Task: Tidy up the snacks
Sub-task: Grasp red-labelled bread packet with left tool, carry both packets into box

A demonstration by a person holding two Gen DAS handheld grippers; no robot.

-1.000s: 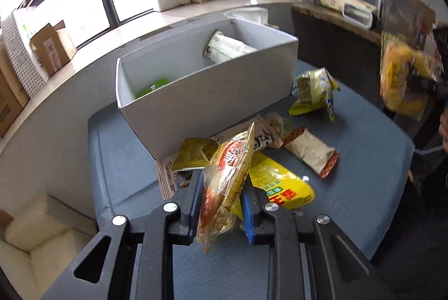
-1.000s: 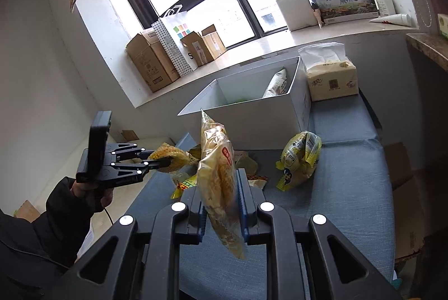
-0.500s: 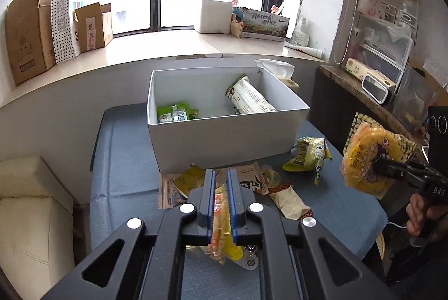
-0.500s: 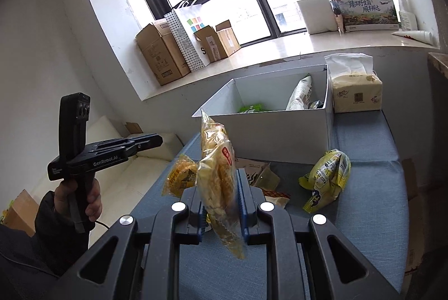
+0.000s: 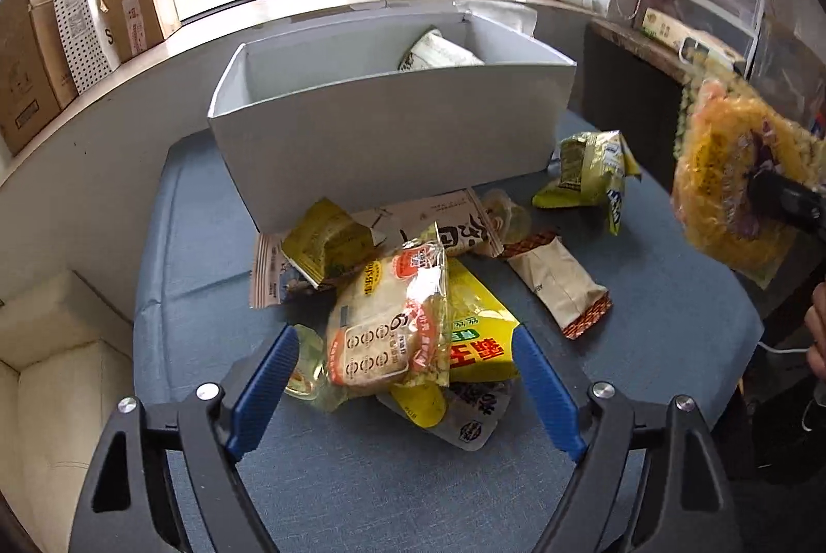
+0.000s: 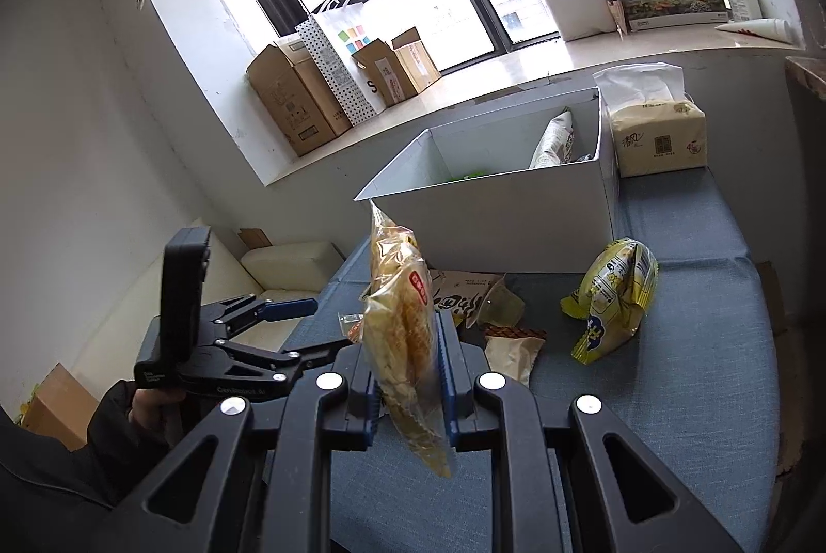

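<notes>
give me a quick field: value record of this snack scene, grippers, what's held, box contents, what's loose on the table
left gripper: jaws opening, pads clear of the clear cake packet lying between them on the pile
right gripper: shut on a yellow pastry packet, held off the table
white box: open, on the blue table; a white wrapped roll leans inside, something green low inside
loose snacks: yellow-green chip bag, beige red-edged packet, yellow packet
beside the box: tissue pack
</notes>
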